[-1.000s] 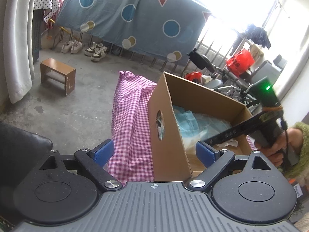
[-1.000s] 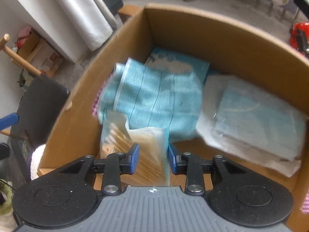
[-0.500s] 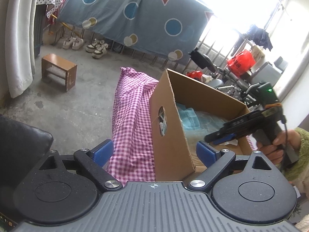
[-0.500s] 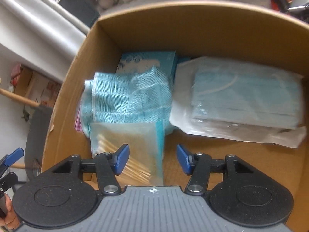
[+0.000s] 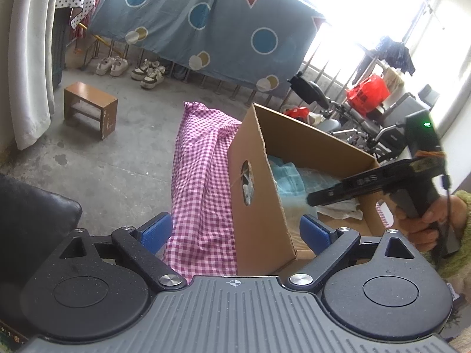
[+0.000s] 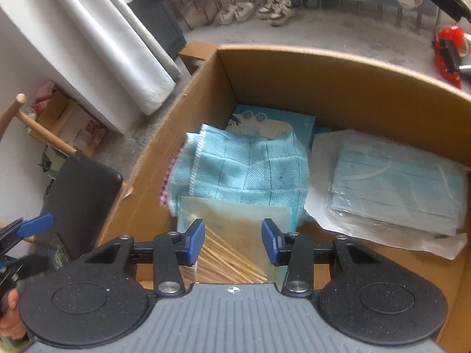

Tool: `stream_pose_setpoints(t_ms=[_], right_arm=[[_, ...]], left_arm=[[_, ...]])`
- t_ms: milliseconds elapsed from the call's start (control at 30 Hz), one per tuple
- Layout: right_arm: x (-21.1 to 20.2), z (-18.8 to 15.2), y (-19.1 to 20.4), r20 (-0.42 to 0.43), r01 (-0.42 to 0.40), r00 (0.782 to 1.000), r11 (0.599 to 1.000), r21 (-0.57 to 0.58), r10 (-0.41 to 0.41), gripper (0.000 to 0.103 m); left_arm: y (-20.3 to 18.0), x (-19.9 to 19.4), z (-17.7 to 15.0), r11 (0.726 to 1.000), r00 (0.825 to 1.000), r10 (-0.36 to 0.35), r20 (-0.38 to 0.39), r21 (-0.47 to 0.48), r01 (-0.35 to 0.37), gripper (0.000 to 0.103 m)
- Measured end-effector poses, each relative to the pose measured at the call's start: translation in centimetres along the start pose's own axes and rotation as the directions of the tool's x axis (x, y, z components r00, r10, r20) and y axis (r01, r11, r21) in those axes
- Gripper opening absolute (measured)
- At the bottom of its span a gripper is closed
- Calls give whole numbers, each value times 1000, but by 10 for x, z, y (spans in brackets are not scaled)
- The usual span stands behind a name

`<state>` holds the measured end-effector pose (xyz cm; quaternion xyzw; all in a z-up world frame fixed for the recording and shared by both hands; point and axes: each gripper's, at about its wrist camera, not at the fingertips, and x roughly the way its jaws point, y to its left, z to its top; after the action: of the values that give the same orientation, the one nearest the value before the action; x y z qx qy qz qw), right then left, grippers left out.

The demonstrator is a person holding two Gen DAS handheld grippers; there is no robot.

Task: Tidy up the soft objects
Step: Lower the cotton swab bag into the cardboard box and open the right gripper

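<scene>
Since the earlier frames: right claw (image 6: 233, 242) let go of the cotton-swab packet (image 6: 235, 235) and drew back; its jaws have just been closing partway, nothing pressed between them.

Cotton-swab packet: flat on the floor of the cardboard box (image 6: 338, 76), lower centre of the right wrist view, directly under the released right claw, beneath and between the blue pads without touching them. Swab sticks run diagonally, upper left to lower right.

Teal cloth (image 6: 244, 167): folded, just above the packet, overlapping a teal printed carton (image 6: 265, 119) at the box's far wall.

Face-mask pack (image 6: 394, 182): clear wrapper, right of frame, long axis left-to-right, slightly tilted.

Left claw (image 5: 235, 232): jaws spread wide, empty, outside the box's near corner.

Left wrist view only: pink checked cloth (image 5: 203, 176) hanging over the counter edge at frame centre, box's side hand-hole, and the right claw seen from outside, over the box, in a hand (image 5: 424, 223).
</scene>
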<state>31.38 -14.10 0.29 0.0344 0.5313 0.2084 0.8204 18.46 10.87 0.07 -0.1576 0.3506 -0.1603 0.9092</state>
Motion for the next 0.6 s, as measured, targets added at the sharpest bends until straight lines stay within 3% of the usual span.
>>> stream_pose_setpoints(t_ms=[100,200,500,600], right_arm=[[33,3,-17,-99,17,995,996,89,-8,43],[56,-3,-30,-189,-23,980,983,182,58,42],[62,-2,-15,-235,-128,954,961,245,187,43],[65,-1,-9,-218,-151,954,957,247,206,44]], left_arm=[[2,2,-1,1000,1000,-12,0,-6,12,94],[4,5,-3,1000,1000,-20,-14,-8,20,94],[3,5,-3,1000,1000,-21,-24,-5,20,94],[2,4,-4,1000,999,-25,-25,-1,25,94]])
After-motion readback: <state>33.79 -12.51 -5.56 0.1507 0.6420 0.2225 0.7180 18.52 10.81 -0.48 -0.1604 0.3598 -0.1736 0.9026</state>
